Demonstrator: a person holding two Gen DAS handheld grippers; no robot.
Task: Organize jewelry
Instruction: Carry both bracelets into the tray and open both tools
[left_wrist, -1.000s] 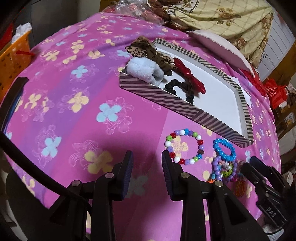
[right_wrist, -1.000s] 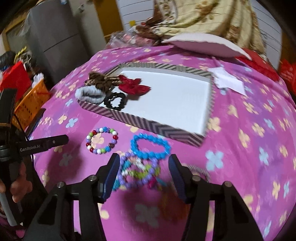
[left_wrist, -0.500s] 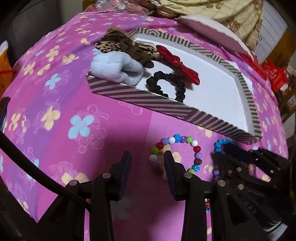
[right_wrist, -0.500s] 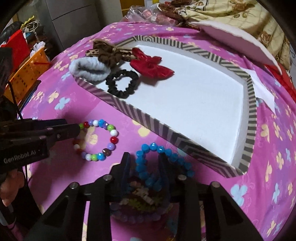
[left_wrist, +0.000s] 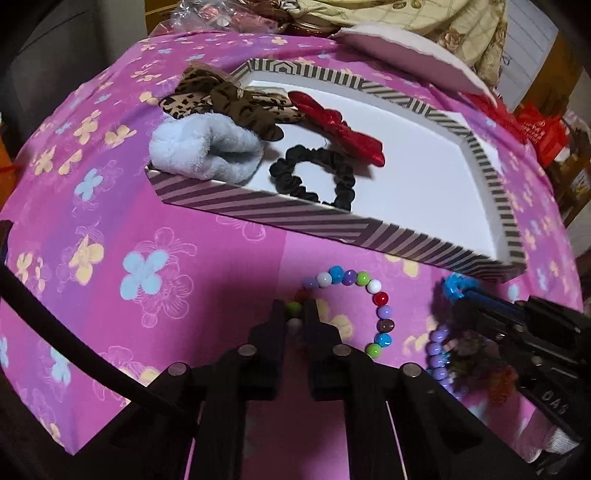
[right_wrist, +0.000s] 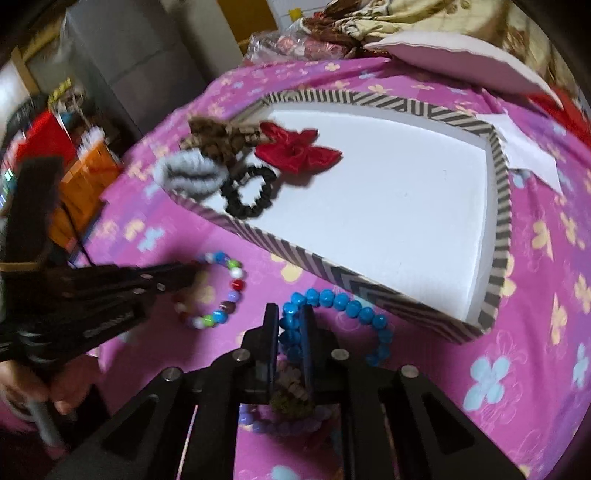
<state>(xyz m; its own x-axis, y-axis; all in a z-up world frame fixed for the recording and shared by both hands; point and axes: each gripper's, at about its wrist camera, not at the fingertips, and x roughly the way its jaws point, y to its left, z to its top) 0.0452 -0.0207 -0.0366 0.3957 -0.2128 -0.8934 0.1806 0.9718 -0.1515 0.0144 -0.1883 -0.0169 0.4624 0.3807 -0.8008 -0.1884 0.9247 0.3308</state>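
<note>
A striped tray (left_wrist: 266, 208) (right_wrist: 496, 206) with a white floor lies on the pink flowered cloth. It holds a grey fluffy scrunchie (left_wrist: 205, 149), a leopard bow (left_wrist: 229, 98), a red bow (left_wrist: 340, 127) (right_wrist: 295, 149) and a black scrunchie (left_wrist: 314, 177) (right_wrist: 249, 192). My left gripper (left_wrist: 294, 314) is shut on the multicolour bead bracelet (left_wrist: 380, 314) (right_wrist: 232, 291) in front of the tray. My right gripper (right_wrist: 290, 325) is shut on the blue bead bracelet (right_wrist: 351, 304) (left_wrist: 456, 286), above a pile of purple and green bracelets (right_wrist: 291, 406) (left_wrist: 443, 354).
An orange basket (right_wrist: 81, 181) and a red bag stand left of the table. A white paper (right_wrist: 524, 151) lies right of the tray. A white plate (left_wrist: 402, 51) and a beige blanket (left_wrist: 465, 22) lie behind it.
Both grippers moved forward and closed, the left on the multicolour bracelet, the right on the blue bracelet.
</note>
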